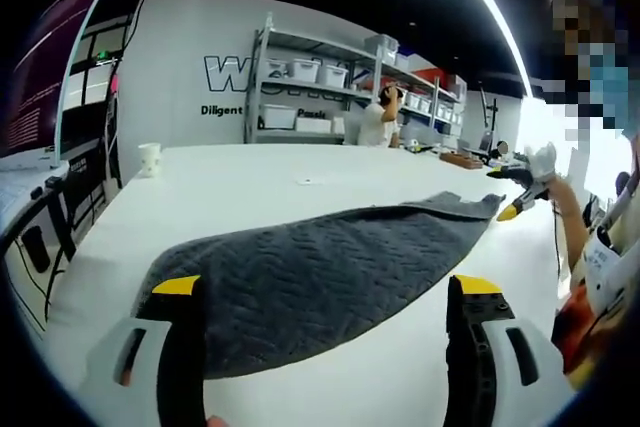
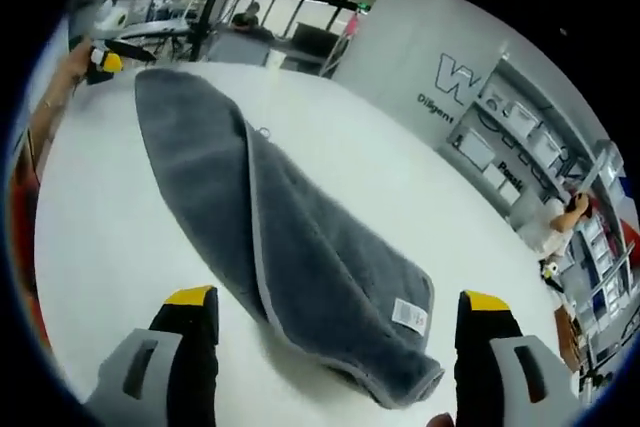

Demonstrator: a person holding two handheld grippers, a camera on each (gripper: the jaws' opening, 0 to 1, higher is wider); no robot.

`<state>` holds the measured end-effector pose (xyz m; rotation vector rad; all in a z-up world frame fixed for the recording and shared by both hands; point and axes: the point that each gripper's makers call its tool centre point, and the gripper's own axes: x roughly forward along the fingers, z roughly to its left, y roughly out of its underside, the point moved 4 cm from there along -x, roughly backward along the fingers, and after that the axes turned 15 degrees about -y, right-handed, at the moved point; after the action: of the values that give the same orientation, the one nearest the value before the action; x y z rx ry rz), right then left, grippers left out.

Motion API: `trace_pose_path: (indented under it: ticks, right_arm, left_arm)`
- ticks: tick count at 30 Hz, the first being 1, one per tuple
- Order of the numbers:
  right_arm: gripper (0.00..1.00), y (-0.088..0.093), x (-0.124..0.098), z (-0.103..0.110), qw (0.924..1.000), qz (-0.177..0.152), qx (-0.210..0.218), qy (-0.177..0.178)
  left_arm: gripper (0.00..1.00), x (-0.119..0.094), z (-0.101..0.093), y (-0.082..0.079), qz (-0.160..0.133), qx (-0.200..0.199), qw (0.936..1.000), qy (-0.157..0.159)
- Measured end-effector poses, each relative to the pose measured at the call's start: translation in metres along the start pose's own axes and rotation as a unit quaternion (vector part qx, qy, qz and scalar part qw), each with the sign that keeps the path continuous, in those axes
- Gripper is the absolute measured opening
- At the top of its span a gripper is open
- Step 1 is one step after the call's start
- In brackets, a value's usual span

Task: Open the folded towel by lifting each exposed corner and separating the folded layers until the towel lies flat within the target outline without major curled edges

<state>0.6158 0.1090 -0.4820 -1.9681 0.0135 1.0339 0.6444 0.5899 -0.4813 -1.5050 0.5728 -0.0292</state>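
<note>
- Left gripper view: the left tool point(image 1: 325, 292) hangs with its jaws spread wide and nothing between them, the yellow tips standing either side of the towel's near end without touching it.
- Right gripper view: the right tool point(image 2: 340, 307) is likewise released, jaws wide apart, poised over its own end of the towel.
- Each tool appears small at the far end of the other's view, so the two stand at opposite ends of the towel, well apart.
- Towel point(image 1: 320, 267) lies on the white bench point(image 1: 250, 182), grey and quilted, folded lengthwise into a long narrow strip.
- In the right gripper view the towel point(image 2: 300, 237) shows a pale hem along the fold line, a white label point(image 2: 407, 314) near the close end, and a rolled-under corner at the very tip.
- Cup point(image 1: 149, 158) stands on the far side of the bench, well clear of the towel.
- Step in hand, as I judge it: approach before the first lift; the layers are not yet parted and no corner is held.
- I can make out no target outline on the bench.
- Next move calls for lowering each tool onto an exposed top-layer corner, pinching only that layer, then drawing it across so the fold opens; the curled tip by the label will want flattening.
</note>
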Motion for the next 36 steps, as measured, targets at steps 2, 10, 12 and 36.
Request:
trace_pose_path:
  ticks: [2,10,12,36]
  right_arm:
    - [0.99,-0.008,0.01,0.001,0.9999,-0.001,-0.003,-0.011]
    - [0.99,-0.04,0.046,0.01,0.9975,-0.028,-0.012,-0.064]
    - [0.99,-0.049,0.057,0.017,0.9957,-0.033,-0.015,-0.085]
    - [0.49,-0.123,0.12,0.052,0.9783,-0.063,-0.114,-0.161]
  left_arm:
    - [0.99,0.0,-0.001,0.003,0.002,0.0,1.0,0.002]
    - [0.99,-0.001,0.004,0.008,0.013,0.002,0.9999,-0.004]
    - [0.99,-0.001,0.005,0.009,0.016,0.005,0.9998,-0.006]
    - [0.99,-0.007,0.012,0.012,0.029,0.011,0.9993,-0.02]
